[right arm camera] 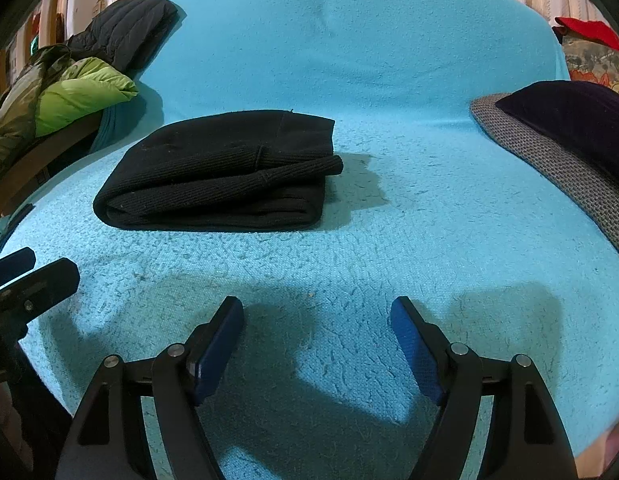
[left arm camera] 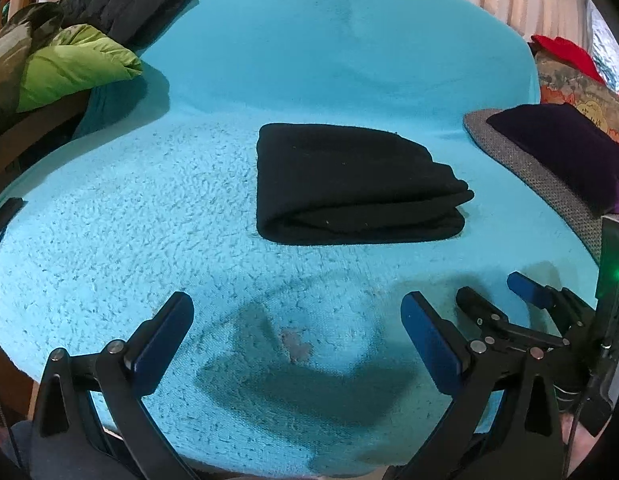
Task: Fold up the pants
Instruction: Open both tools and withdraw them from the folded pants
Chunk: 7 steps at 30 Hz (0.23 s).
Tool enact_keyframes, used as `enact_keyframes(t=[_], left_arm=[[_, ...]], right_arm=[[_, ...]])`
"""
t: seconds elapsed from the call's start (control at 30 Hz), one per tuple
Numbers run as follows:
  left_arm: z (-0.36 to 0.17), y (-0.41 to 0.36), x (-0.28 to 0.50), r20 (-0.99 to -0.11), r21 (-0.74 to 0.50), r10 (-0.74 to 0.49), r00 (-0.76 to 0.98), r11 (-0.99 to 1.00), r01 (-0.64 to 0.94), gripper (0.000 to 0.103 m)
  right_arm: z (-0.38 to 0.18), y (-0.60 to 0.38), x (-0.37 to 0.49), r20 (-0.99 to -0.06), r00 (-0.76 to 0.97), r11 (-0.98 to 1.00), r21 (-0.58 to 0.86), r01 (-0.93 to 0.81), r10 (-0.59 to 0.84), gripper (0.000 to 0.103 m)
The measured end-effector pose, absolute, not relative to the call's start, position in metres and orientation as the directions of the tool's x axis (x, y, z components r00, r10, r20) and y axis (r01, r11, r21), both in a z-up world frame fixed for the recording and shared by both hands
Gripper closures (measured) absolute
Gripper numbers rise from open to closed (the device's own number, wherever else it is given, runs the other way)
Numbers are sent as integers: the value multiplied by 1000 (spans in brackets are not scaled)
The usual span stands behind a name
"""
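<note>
Pants [left arm camera: 349,188] sit folded into a neat black bundle on the blue blanket [left arm camera: 129,240], with both the left gripper [left arm camera: 297,320] and right gripper [right arm camera: 317,320] hovering nearby, fingers wide apart and empty.

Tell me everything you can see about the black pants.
The pants are black knit fabric, ribbed at the cuffs, folded into a compact layered rectangle. They lie flat on the turquoise fleece blanket, with the rounded fold at their left end in the right wrist view. Neither gripper touches them; only the blanket does.
</note>
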<state>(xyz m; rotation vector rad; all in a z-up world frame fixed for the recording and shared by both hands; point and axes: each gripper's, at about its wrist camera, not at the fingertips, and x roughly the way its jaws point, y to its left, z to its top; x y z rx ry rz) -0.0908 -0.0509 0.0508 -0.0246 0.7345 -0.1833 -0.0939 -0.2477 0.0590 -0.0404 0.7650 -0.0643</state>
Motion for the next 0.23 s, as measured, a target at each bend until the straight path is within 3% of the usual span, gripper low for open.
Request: enact_keyframes(t=[0.23], left_arm=[[50,-43,-89,-666,-82,-137,733,990,111,0]], right_arm=[[59,-249,-94,-690,720,997,-62,43,-74,25]])
